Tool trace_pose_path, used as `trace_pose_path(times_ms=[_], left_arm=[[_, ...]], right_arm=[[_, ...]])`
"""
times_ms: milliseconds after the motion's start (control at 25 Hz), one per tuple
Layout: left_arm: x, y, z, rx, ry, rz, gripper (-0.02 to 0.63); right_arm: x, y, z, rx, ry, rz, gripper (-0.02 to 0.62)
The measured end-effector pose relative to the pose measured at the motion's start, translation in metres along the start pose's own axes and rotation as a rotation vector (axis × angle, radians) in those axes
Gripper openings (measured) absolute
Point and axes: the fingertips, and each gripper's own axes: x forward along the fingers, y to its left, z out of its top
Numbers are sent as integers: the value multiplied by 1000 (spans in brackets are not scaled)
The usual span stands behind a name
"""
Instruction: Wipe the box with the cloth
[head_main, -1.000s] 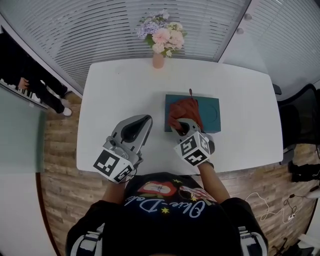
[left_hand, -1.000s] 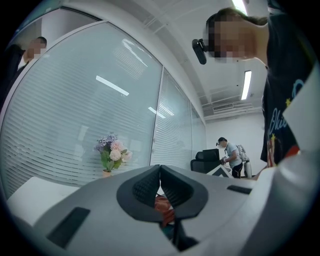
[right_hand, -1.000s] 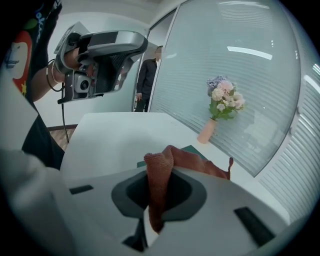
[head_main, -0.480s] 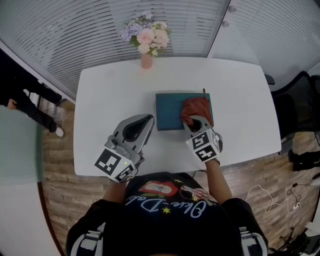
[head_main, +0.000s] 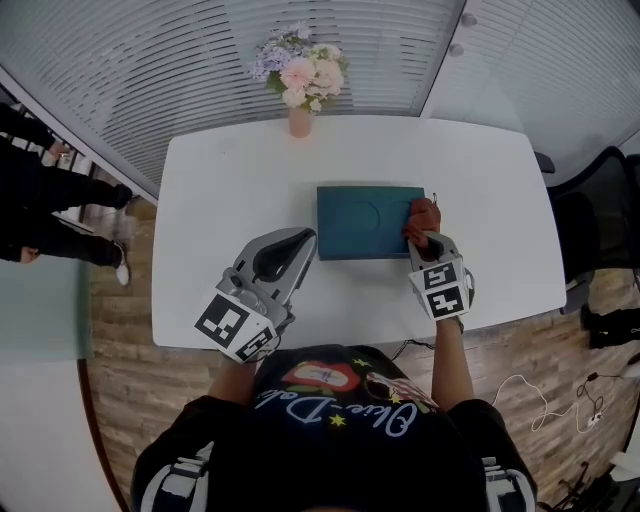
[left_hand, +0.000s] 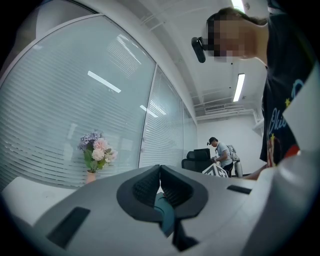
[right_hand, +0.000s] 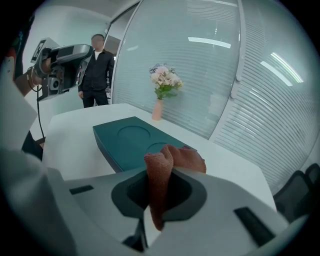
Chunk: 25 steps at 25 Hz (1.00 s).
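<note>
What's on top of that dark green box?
Only the red cloth, pinched by the right hand-held gripper, drapes over the box at its right edge. What lies beneath it is hidden.

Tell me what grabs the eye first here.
The dark teal box in the middle of the white table, with a rust-red cloth bunched at its right end, pinched in the right gripper. Next, the pink-and-lilac flowers at the far edge. The left gripper hangs shut and empty left of the box.
</note>
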Motion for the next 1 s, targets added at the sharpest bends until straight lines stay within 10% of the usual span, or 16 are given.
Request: trace_pose_path(times_ms=[600,1000], left_arm=[[-8,-2,2,20,2,67,4],[-35,12,1,22,2,173,3]], right_arm=[[-59,-29,66,-31,-218,-91,26],[-99,101,185,-42,-688,399,26]])
